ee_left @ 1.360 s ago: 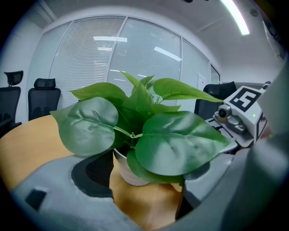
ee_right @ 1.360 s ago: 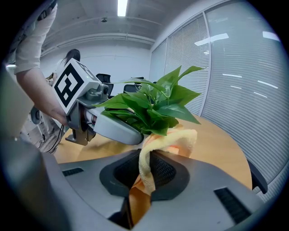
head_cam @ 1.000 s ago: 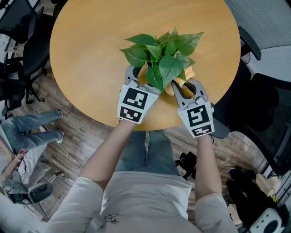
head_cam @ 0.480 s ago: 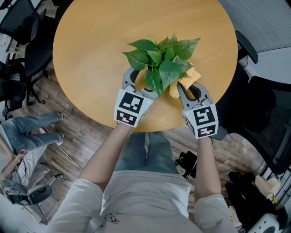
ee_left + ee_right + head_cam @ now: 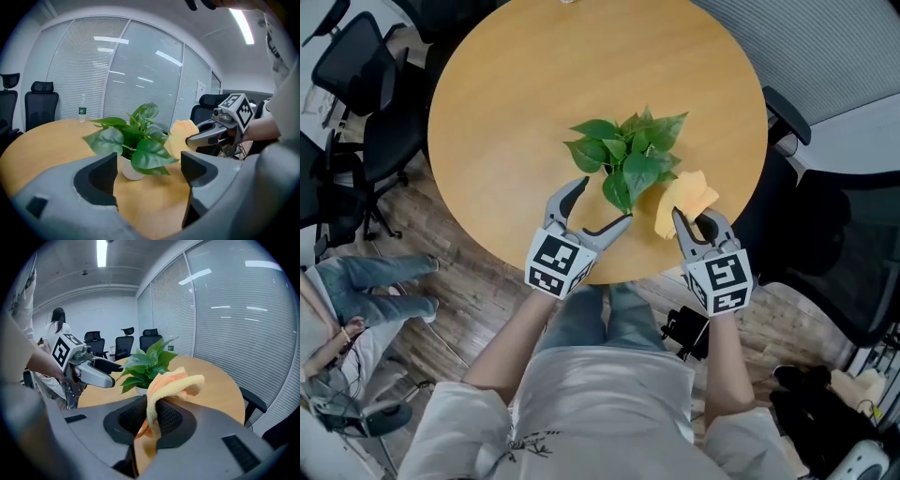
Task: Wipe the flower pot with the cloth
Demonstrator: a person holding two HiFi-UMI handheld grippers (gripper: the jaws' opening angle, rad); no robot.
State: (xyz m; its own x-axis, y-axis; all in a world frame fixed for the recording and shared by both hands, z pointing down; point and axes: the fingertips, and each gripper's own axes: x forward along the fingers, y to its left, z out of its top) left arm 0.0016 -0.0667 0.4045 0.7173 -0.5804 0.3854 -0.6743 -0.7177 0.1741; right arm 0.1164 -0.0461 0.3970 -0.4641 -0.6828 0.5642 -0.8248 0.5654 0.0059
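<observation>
Two tools sit at the near edge of the round surface (image 5: 516,112), with the potted plant just ahead of them.

The left tool (image 5: 606,199) is spread wide and holds nothing, its jaws near the plant's leaves (image 5: 630,155) without touching them. The right tool (image 5: 692,217) is clamped on the yellow cloth (image 5: 680,199), which flops upward just beside the foliage. The white flower pot (image 5: 130,169) stands on the surface near its middle; broad leaves overhang it, hiding it from above and covering its upper part from the side. A water bottle (image 5: 82,107) stands at the far edge. Black office chairs (image 5: 370,84) ring the surface, and someone's legs in jeans (image 5: 375,281) show on the floor to the left.
</observation>
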